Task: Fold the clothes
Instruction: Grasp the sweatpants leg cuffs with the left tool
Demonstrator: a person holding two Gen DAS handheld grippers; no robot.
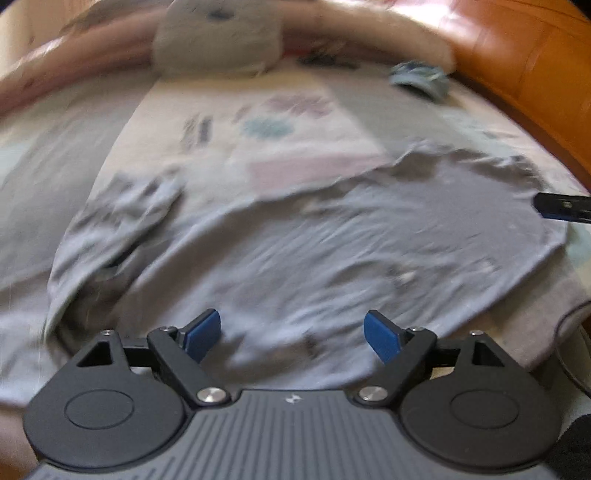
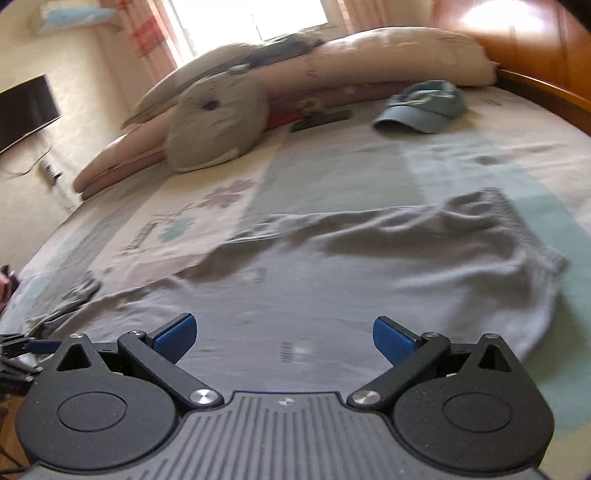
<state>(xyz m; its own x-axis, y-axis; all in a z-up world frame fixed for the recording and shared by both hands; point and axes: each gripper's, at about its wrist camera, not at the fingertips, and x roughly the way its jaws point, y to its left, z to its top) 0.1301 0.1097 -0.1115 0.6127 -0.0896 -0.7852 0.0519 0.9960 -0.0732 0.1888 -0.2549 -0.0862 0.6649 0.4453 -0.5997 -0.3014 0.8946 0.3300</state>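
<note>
Grey T-shirt (image 1: 332, 236) lies flat on the bed (image 2: 461, 155), long axis running left-right across frame. Left gripper (image 1: 291, 334) and right gripper (image 2: 284, 338) both hover over its near edge, jaws wide open, empty.

Garment (image 2: 332, 280), middle of the frame: plain grey, with a few small dark marks
Bedsheet (image 2: 332, 173), around and behind it: blocks of cream, grey and pale mint, printed with mauve and teal clover shapes left of centre
Cap (image 2: 421, 107), upper right: dusty blue
Cushion (image 2: 218, 122), upper left of centre: grey-beige with one dark spot
Pillows (image 2: 388, 59), along the top: pale pink and cream
Headboard (image 2: 535, 48), upper right corner: glossy orange-brown wood
Curtains (image 2: 147, 33), top left: pink and red check
Left gripper (image 1: 291, 336) and right gripper (image 2: 284, 339), bottom of their frames: black bodies, ribbed grey housing, blue pads (image 2: 391, 341)
</note>
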